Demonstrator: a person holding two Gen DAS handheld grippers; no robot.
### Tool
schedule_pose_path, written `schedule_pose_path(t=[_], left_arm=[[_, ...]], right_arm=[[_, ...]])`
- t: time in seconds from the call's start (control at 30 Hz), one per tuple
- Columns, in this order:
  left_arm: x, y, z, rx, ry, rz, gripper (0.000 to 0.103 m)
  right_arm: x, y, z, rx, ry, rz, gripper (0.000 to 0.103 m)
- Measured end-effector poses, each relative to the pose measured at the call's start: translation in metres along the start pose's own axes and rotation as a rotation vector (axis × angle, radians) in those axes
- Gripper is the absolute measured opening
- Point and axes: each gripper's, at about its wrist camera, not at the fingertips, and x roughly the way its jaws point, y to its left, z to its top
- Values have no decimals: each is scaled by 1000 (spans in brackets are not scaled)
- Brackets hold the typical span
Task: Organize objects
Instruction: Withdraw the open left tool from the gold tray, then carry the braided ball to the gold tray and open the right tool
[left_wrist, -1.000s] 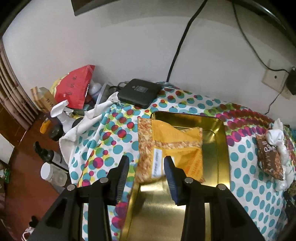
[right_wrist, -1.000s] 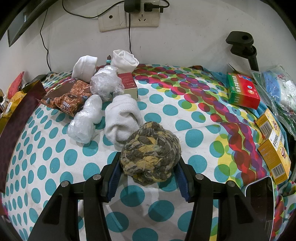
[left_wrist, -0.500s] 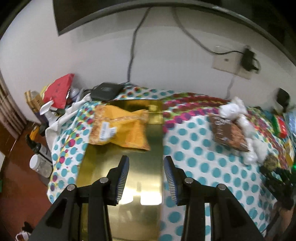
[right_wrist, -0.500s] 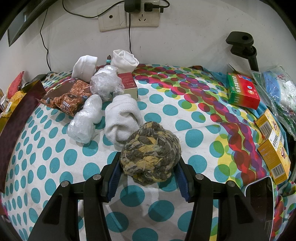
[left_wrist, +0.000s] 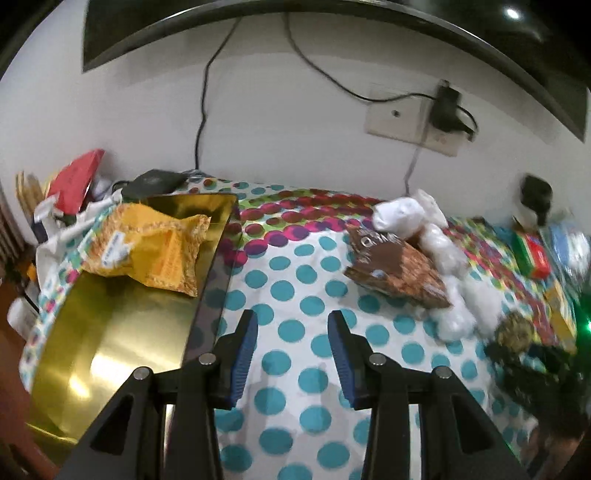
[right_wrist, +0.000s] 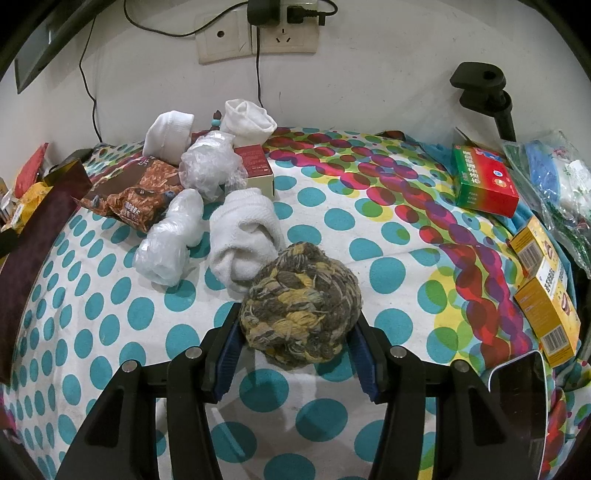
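Note:
My right gripper (right_wrist: 297, 315) is shut on a woven olive-and-yellow ball (right_wrist: 299, 306) that rests on the dotted cloth; both blue pads press its sides. The same ball (left_wrist: 517, 332) shows blurred at the right of the left wrist view. My left gripper (left_wrist: 291, 321) is open and empty above the cloth, just right of the gold tray (left_wrist: 110, 332). A yellow snack bag (left_wrist: 147, 251) lies in the tray's far end. A brown snack bag (left_wrist: 399, 273) sits ahead to the right, also visible as the brown bag (right_wrist: 136, 195) beside a rolled white sock (right_wrist: 243, 236) and plastic-wrapped bundles (right_wrist: 170, 240).
A green-and-red box (right_wrist: 484, 181), yellow boxes (right_wrist: 546, 295) and a dark phone (right_wrist: 517, 391) line the right side. A black clamp stand (right_wrist: 487, 92) rises at the back right. A black device (left_wrist: 155, 181) and a red bag (left_wrist: 74, 177) sit behind the tray.
My left gripper has swung to the right, from over the tray and yellow bag to over the dotted cloth. The right gripper and its ball have stayed still.

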Motion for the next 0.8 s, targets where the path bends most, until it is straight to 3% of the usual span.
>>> schedule_pose_path(t=[0.1,0.3,0.6,0.8], left_arm=[[18,2,-4,-34,22,17,40],[18,-3,-15,-11,35,30,40],[-22,-18,-26,42,8,98,40],[-56,-14,-39,37,5,83,40]], right_arm=[[1,3,1,-2,1,-3,51],[0,2,1,-4,-1,-5,51],[-19,-11,-1,-15,-52,-29,51],[-56,-19,19,2,-110,-33,51]])
